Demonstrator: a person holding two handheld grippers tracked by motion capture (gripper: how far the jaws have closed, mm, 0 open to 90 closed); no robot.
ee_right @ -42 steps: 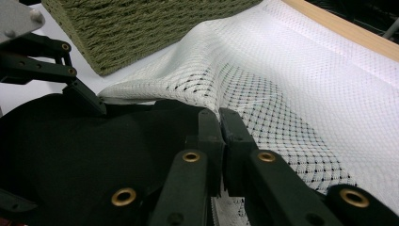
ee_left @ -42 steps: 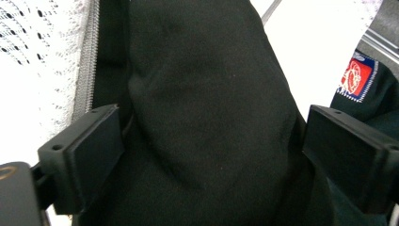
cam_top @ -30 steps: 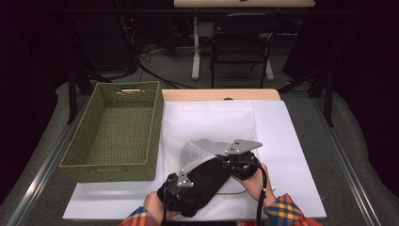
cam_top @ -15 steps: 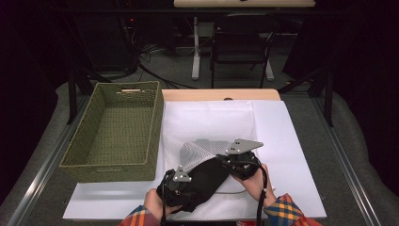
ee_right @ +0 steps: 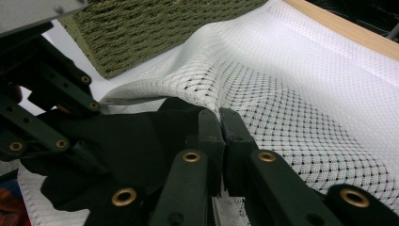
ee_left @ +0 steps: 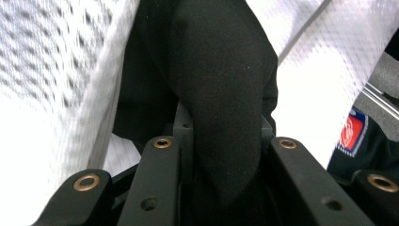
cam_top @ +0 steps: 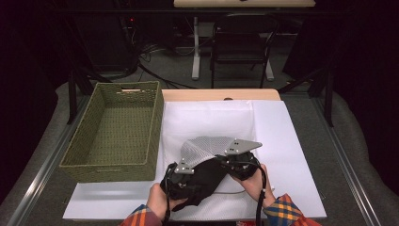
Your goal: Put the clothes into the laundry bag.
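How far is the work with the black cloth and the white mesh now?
Done: both tongs have a grip. In hand: the left tongs pinch the black cloth, and the right tongs close at the white mesh edge. Left: the woven basket holds nothing yet.

Beyond my table (cam_top: 221,94) the room is dark. A black chair (cam_top: 241,47) stands on the grey floor (cam_top: 169,75), beside a white post (cam_top: 195,52). Cables (cam_top: 141,52) trail at the far left. A pale tabletop (cam_top: 244,3) edges the top.
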